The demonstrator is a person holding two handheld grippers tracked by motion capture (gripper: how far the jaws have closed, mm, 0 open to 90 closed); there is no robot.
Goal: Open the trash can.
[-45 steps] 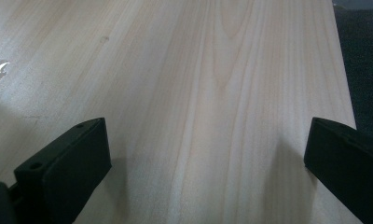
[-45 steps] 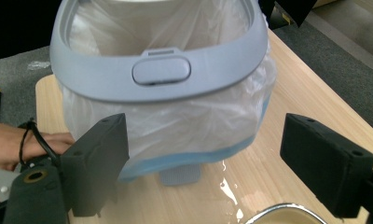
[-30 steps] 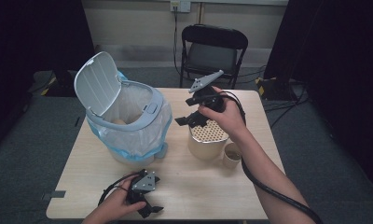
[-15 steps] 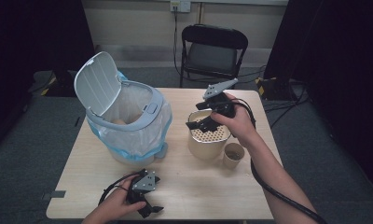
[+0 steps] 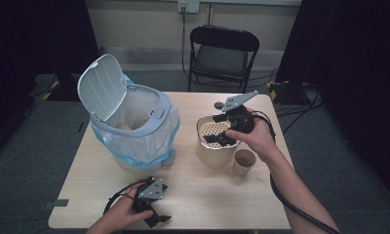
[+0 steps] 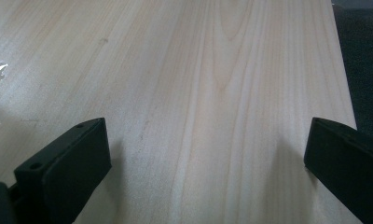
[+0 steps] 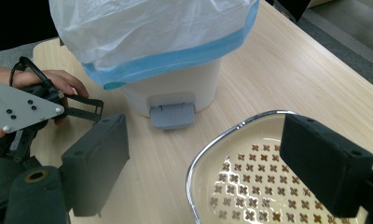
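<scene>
A cream container (image 5: 210, 155) with a perforated insert (image 7: 250, 186) and a chrome rim stands right of the table's middle. My right gripper (image 5: 217, 138) hovers just over its mouth, jaws wide open and empty (image 7: 208, 154). A white pedal bin (image 5: 134, 127) with a blue-edged plastic liner and raised lid (image 5: 99, 87) stands to the left; its grey pedal (image 7: 172, 115) faces the container. My left gripper (image 5: 156, 219) rests near the table's front edge, open over bare wood (image 6: 208, 144).
A small paper cup (image 5: 243, 162) stands close beside the container on the right. A small dark object (image 5: 218, 105) lies behind the container. A black folding chair (image 5: 223, 53) stands beyond the wooden table (image 5: 193, 195). The left hand and its gripper (image 7: 33, 109) show beside the bin.
My right gripper has come down and toward the person, from above the container's far side to just over its mouth. The left gripper has stayed put.
</scene>
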